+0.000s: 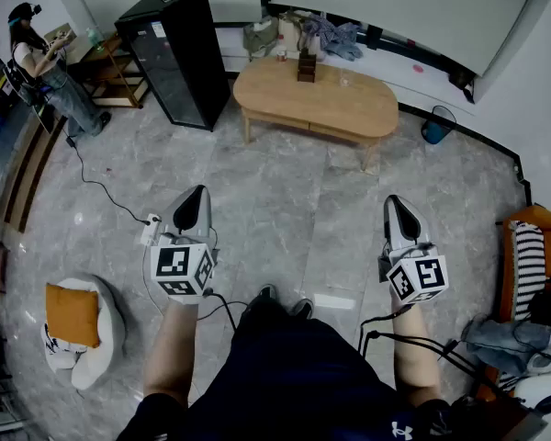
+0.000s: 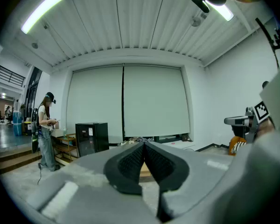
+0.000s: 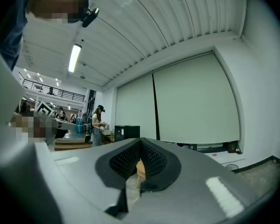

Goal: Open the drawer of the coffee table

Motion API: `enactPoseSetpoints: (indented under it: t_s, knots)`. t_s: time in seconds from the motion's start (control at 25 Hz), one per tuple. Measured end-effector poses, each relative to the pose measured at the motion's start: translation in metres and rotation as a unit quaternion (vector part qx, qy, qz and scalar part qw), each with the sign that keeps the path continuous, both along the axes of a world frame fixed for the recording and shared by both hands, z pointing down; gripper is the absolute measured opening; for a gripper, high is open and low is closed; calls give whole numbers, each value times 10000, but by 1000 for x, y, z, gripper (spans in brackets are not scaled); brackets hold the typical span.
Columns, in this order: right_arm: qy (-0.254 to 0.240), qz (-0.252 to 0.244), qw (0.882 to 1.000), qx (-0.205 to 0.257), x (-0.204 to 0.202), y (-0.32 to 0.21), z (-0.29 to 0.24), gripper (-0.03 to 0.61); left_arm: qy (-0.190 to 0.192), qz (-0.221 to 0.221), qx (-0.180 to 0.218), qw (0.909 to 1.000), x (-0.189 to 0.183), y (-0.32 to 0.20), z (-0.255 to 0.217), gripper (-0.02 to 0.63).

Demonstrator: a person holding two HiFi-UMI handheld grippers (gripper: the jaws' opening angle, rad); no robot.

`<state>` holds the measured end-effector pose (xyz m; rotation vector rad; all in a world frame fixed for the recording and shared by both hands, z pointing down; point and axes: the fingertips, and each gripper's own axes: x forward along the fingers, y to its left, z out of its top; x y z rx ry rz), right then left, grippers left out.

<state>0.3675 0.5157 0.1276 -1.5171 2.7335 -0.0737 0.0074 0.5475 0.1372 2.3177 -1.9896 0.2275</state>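
The oval wooden coffee table (image 1: pixel 317 99) stands far ahead across the grey stone floor, with a small dark box (image 1: pixel 307 66) on its top. Its drawer front faces me and sits flush. My left gripper (image 1: pixel 195 208) is held out over the floor at the lower left, jaws shut with nothing between them. My right gripper (image 1: pixel 398 215) is level with it at the lower right, also shut and empty. In the left gripper view the black pads (image 2: pixel 130 164) meet at the tip, and a strip of the table (image 2: pixel 147 171) shows between them. The right gripper view shows its pads (image 3: pixel 151 161) closed too.
A black cabinet (image 1: pixel 173 53) stands left of the table, a person (image 1: pixel 46 76) by wooden shelves beyond it. A blue bin (image 1: pixel 435 125) is at the right, an orange chair with striped cloth (image 1: pixel 531 255) near right, a white beanbag with orange cushion (image 1: pixel 78 324) near left. A cable (image 1: pixel 101 186) crosses the floor.
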Motion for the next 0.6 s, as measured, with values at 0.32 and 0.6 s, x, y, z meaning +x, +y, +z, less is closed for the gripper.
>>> enactPoseSetpoints:
  t_s: [0.32,0.6]
  knots:
    - [54,-225,9996,-129,-12,-15,17,2,-44,-176,-163,9997,-7,2,15,3]
    - [39,-315,9991,-273,-40,-65,36,2,-10,-418,-380,9984,-41,-32,42,3]
